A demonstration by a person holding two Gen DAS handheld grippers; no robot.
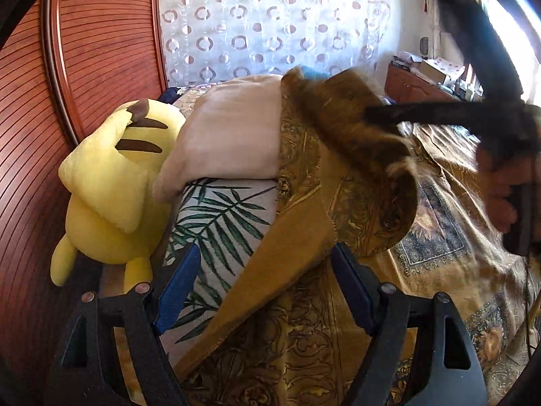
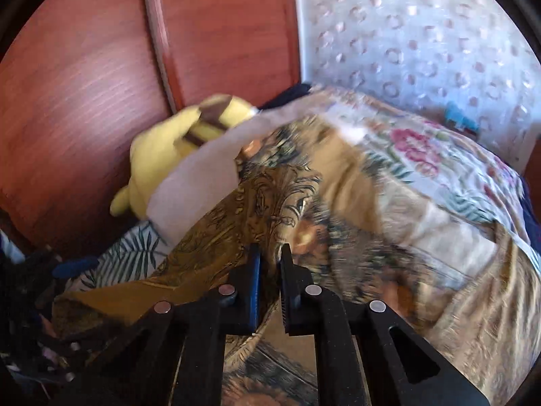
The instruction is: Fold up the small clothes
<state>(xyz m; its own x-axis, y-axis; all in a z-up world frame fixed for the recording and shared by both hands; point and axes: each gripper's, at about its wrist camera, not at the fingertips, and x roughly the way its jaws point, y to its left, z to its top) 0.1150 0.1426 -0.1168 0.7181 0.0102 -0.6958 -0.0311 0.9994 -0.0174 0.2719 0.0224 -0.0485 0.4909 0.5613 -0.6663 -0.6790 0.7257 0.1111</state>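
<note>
Bedroom clutter all round: yellow plush toy (image 1: 111, 182) slumped against reddish wooden slatted panel (image 1: 84, 50), cream pillow (image 1: 230, 135) leaning on it, leaf-print sheet (image 1: 219, 216) showing beneath. Behind, white curtain (image 1: 270, 17) patterned with rings; far right, wooden cabinet (image 1: 412, 83) heaped with blurred boxes and papers. No brand, label or lettering readable anywhere.

Golden-brown patterned cloth (image 1: 304, 203) spread over bed, one flap lifted and draped back across itself, its plain mustard underside turned up toward left gripper (image 1: 262, 277). Left gripper spread wide, blue-padded fingers (image 1: 179, 291) either side of cloth's pointed lower edge, pads not pressing on it.

Right gripper (image 2: 270, 253) nearly pressed together, pinching a fold of same cloth (image 2: 236, 203) between its fingers, fabric bunching up ahead of tips. From left wrist view, that gripper a dark blur at upper right with a hand (image 1: 500, 182) behind it, lifted cloth hanging from it. Floral bedding (image 2: 422, 155) beyond, much of right wrist view smeared by motion.
</note>
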